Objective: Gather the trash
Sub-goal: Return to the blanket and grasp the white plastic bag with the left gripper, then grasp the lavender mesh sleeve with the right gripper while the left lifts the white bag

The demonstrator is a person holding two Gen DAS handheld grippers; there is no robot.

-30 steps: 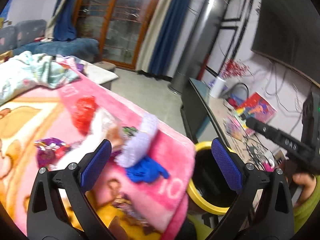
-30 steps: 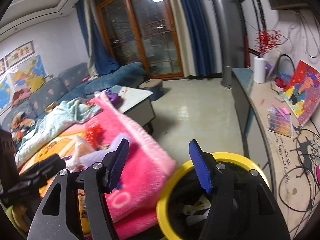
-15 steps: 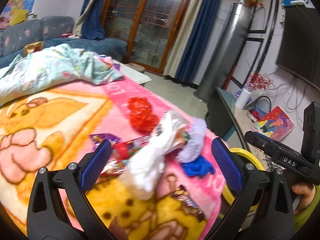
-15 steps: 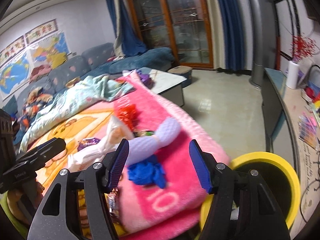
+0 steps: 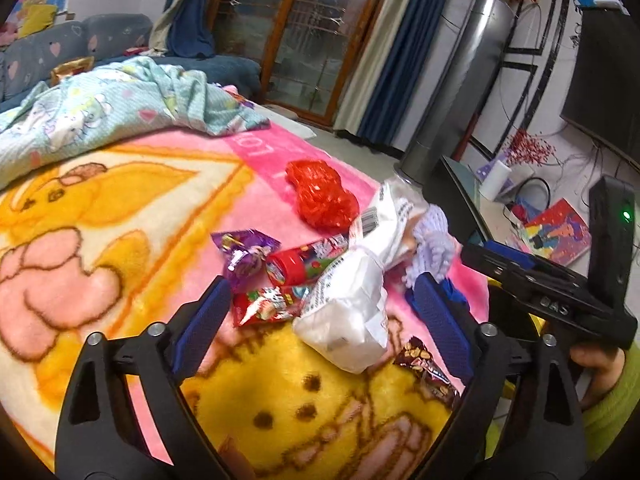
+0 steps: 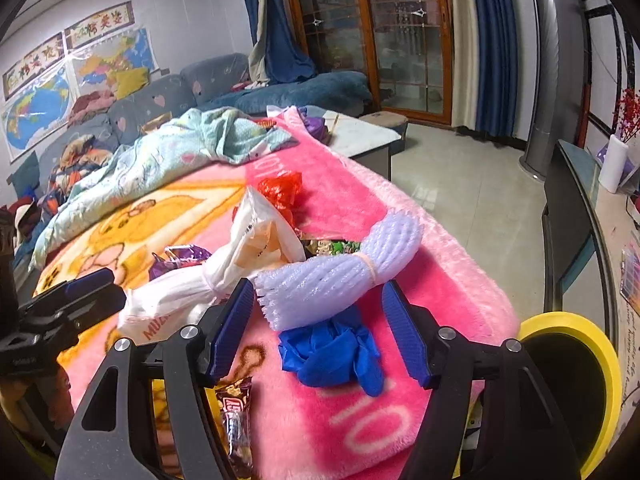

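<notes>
Trash lies on a pink and yellow blanket (image 5: 120, 208). My left gripper (image 5: 322, 282) hovers over a knotted white plastic bag (image 5: 352, 292); its jaws are closing with the bag between them, pads clear of it. Left of the bag lie a purple wrapper (image 5: 244, 252) and red snack wrappers (image 5: 296, 264), beyond them a crumpled red bag (image 5: 320, 196). My right gripper (image 6: 318, 286) frames a lilac foam net (image 6: 336, 276) and a blue glove (image 6: 332, 352), its jaws opening a little and touching neither. A brown chocolate wrapper (image 6: 236, 412) lies near. A yellow-rimmed bin (image 6: 572, 384) stands right of the blanket.
A crumpled light-blue quilt (image 5: 100, 112) covers the blanket's far end, with a grey sofa (image 6: 160, 96) behind. A low table (image 6: 360, 136) and tiled floor (image 6: 460, 184) lie beyond the blanket. A dark cabinet (image 6: 576, 208) with clutter runs along the right wall.
Both grippers swung left from the yellow bin to over the blanket and dropped closer to the trash. The left jaws have narrowed slightly.
</notes>
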